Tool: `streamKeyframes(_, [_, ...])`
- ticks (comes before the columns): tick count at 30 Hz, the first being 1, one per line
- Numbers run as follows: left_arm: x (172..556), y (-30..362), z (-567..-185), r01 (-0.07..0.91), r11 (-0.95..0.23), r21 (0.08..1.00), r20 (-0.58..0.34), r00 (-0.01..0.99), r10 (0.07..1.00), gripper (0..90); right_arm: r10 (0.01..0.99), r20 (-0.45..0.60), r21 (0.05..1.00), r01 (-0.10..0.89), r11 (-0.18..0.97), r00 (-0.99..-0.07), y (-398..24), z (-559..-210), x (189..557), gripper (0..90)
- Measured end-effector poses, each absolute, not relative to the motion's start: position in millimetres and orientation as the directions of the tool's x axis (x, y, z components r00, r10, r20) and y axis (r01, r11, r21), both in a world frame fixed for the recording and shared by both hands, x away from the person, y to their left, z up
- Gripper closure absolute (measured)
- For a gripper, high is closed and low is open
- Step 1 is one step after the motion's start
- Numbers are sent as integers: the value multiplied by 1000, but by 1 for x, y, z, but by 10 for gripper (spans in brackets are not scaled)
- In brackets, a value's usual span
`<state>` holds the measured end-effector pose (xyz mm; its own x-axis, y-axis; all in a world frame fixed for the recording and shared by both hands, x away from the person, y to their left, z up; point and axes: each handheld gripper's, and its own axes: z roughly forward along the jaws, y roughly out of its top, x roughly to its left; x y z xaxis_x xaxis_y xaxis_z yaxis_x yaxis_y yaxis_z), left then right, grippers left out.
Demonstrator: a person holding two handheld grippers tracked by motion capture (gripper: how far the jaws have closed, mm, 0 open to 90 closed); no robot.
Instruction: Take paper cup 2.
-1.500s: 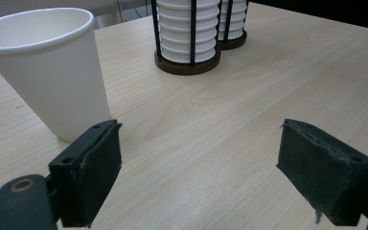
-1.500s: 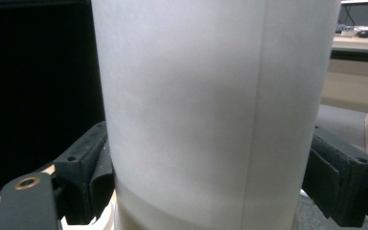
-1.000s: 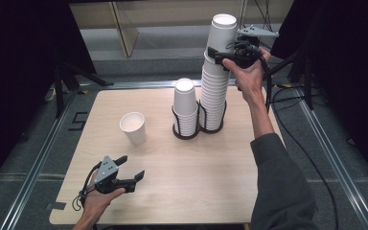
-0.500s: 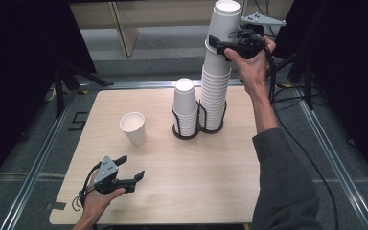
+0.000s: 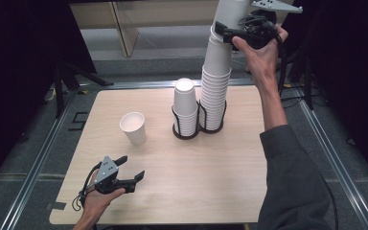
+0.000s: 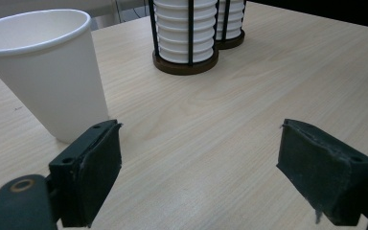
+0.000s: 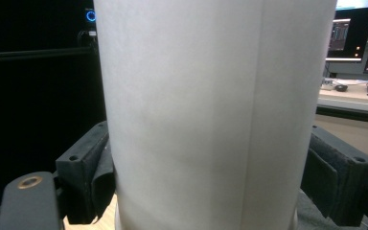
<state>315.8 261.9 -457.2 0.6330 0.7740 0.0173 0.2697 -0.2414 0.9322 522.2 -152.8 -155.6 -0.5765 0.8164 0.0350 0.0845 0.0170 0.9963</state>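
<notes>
A tall stack of white paper cups (image 5: 215, 81) and a shorter stack (image 5: 185, 108) stand in a black double wire holder (image 5: 188, 134) at the far middle of the table. My right gripper (image 5: 226, 31) is high above, shut on the top cup (image 5: 231, 10) of the tall stack. That cup (image 7: 206, 96) sits between both pads in the right gripper view. Whether its base has left the stack I cannot tell. A single upright cup (image 5: 133, 127) stands left of the holder. My left gripper (image 5: 133, 166) rests near the front left edge, open, with the single cup (image 6: 48, 72) just ahead of it.
The light wooden table (image 5: 211, 177) has metal rails along its left and right sides. The cup holder (image 6: 187, 64) lies beyond the left gripper's jaws. Dark stands and cables are behind the table's far edge.
My right gripper has risen with the top cup, which now stands higher over the tall stack. The left gripper has stayed still.
</notes>
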Motion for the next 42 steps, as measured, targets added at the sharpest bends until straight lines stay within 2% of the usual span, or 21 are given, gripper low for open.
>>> streamKeyframes(9, [317, 262, -457, 267, -244, 932, 21, 633, 773, 145, 793, 10, 996, 73, 44, -609, -168, -150, 493, 165])
streamKeyframes(17, [316, 262, -457, 278, -251, 927, 23, 626, 780, 145, 748, 3, 993, 91, 77, -664, -180, -175, 455, 164])
streamKeyframes(25, [318, 262, -458, 257, -243, 935, 26, 634, 773, 145, 686, 5, 986, 118, 117, -727, -172, -224, 420, 164])
streamKeyframes(29, [316, 263, -456, 277, -245, 929, 20, 623, 782, 145, 655, 14, 984, 128, 126, -755, -162, -250, 409, 163])
streamKeyframes(33, [317, 263, -457, 266, -231, 936, 14, 626, 779, 145, 628, 4, 980, 127, 152, -778, -150, -278, 404, 162])
streamKeyframes(37, [316, 264, -456, 270, -234, 934, 17, 619, 785, 145, 595, 47, 973, 172, 155, -802, -136, -305, 402, 162])
streamKeyframes(42, [318, 265, -456, 252, -217, 943, 13, 625, 781, 145, 560, 42, 972, 163, 168, -827, -120, -333, 403, 161])
